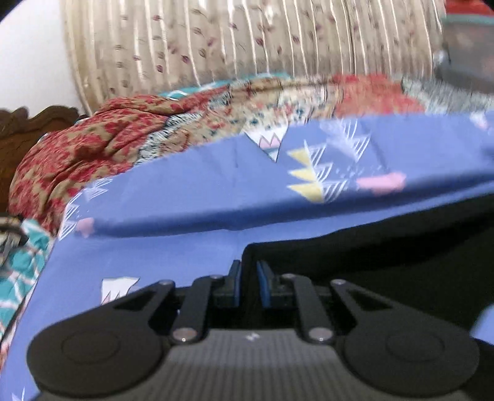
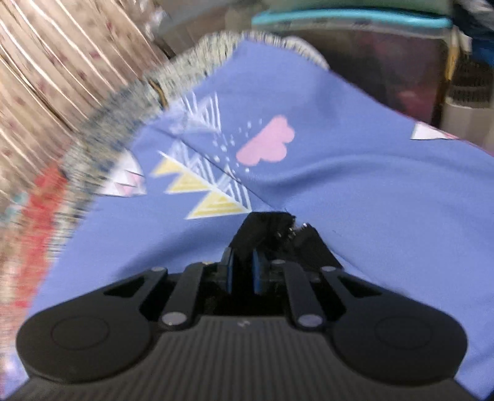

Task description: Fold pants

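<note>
Black pants [image 1: 370, 256] are pinched at both ends and, by the look of it, held up off the blue patterned bedsheet [image 1: 185, 191], presumably so the cloth hangs straight and can be carried over into a fold. In the left wrist view the dark fabric fills the lower right; a straight edge and corner of it sit right at the left gripper [image 1: 248, 283], whose blue pads [image 1: 264, 287] are nearly together with the cloth edge apparently caught between them, grip near the corner for control. In the right wrist view the right gripper [image 2: 242, 274] has its fingers close on a bunched black wad [image 2: 271, 228] of the pants sticking out ahead of the tips, clamped tight enough to crumple it. Sheet under both, printed with yellow triangles [image 2: 213, 205] and a pink cloud [image 2: 265, 142]. Farther out: a red floral blanket pile [image 1: 77, 160] at far left, a grey fringed textile [image 2: 117, 135] along the far edge of the sheet, pleated beige curtain [image 1: 231, 43] behind, carved wooden headboard [image 1: 27, 129] at left, a plastic storage bin with teal lid [image 2: 355, 21] far right. Heavy motion blur in both views, so exact bite depth unclear. Judged step: mid-fold, both ends gripped.
</note>
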